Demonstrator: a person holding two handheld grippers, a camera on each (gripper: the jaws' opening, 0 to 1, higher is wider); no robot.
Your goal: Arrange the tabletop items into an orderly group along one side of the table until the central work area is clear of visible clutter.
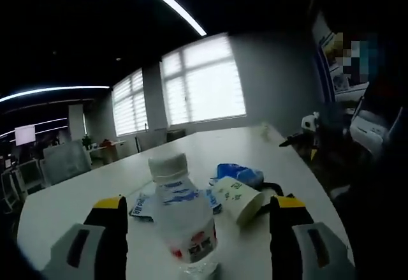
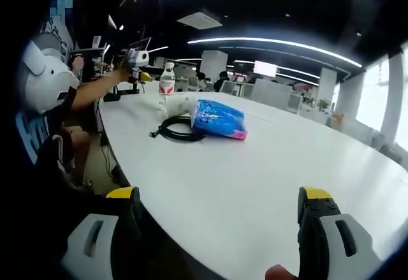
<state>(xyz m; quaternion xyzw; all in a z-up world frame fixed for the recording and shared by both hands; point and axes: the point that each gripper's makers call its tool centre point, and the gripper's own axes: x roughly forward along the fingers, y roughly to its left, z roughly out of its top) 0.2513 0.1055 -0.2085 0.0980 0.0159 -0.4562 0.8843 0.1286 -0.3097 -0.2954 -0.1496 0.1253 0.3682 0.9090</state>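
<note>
Open office, long white desk [image 2: 268, 184] under strip lights. In left gripper view, left gripper [image 1: 199, 229] fingers spread around upright water bottle [image 1: 182, 219], grip not closed. Right of bottle: tipped paper cup [image 1: 239, 198], blue packet [image 1: 239, 173] behind. Right gripper [image 2: 220, 229] released, holding nothing, well short of black cable [image 2: 177, 130].

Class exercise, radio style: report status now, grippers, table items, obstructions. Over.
Left gripper open, straddling water bottle. Right gripper open, nothing held, over bare table. Paper cup, blue packet, black cable clustered beside bottle. Over.
</note>
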